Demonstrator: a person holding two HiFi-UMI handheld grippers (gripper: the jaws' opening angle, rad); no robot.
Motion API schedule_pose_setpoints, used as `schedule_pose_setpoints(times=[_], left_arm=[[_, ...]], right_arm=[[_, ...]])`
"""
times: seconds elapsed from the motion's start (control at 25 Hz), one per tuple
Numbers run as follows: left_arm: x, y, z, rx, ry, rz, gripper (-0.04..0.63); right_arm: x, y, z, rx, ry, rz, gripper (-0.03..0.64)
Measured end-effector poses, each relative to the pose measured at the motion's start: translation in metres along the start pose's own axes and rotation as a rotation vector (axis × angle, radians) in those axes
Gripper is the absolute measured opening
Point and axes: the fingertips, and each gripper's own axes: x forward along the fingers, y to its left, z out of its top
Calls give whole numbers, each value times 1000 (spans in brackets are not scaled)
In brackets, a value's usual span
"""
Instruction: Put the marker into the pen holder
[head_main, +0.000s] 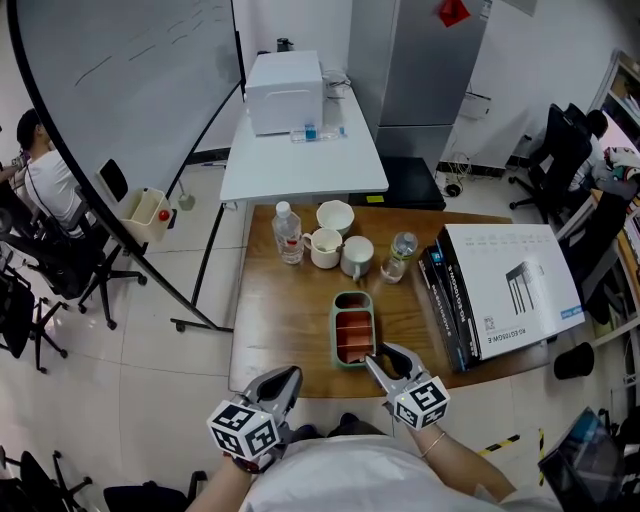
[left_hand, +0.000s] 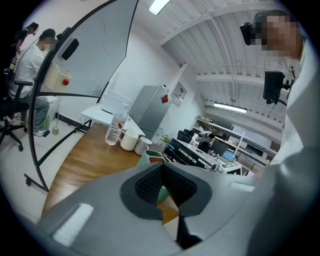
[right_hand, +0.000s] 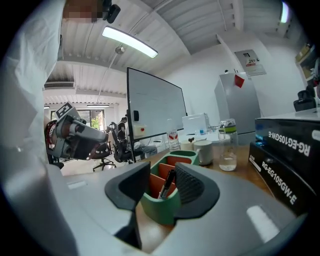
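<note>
The green pen holder (head_main: 337, 330) with orange-lined compartments lies near the front edge of the wooden table (head_main: 285, 320). In the right gripper view a black marker (right_hand: 167, 183) stands tilted in the nearest compartment of the pen holder (right_hand: 162, 207). My right gripper (head_main: 381, 355) (right_hand: 162, 179) is open just over that end, one jaw on each side of the marker, and its pads do not press on it. My left gripper (head_main: 290, 377) (left_hand: 161, 175) hangs shut and empty off the table's front edge, left of the holder (left_hand: 150, 156).
Behind the holder stand a plastic bottle (head_main: 288, 232), two mugs (head_main: 325, 247), a bowl (head_main: 335, 215) and a glass bottle (head_main: 400, 255). Stacked boxes (head_main: 505, 285) fill the table's right side. A white table (head_main: 300, 155) lies beyond, with a whiteboard (head_main: 120, 80) to the left.
</note>
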Motion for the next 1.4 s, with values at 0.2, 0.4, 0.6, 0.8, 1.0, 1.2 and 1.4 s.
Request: schedule_pose_setpoints(times=[0.2, 0.4, 0.6, 0.8, 1.0, 1.2, 1.4], left_arm=[[11, -21, -11, 121, 67, -92, 2], [7, -56, 69, 246, -87, -126, 2], [1, -91, 158, 410, -255, -163, 2], [-8, -105, 137, 436, -233, -157, 2], [-10, -117, 103, 448, -164, -213, 2], [-14, -122, 108, 433, -182, -215, 2], [-16, -121, 107, 435, -185, -201, 2]], right_arm=[[-22, -13, 10, 25, -31, -68, 133], [-55, -9, 76, 34, -173, -107, 137], [-70, 35, 169, -83, -313, -6, 135], [-65, 80, 199, -165, -318, 102, 128], [-63, 91, 197, -192, -286, 109, 101], [-64, 92, 199, -180, -286, 105, 95], [-63, 96, 199, -178, -285, 117, 91]])
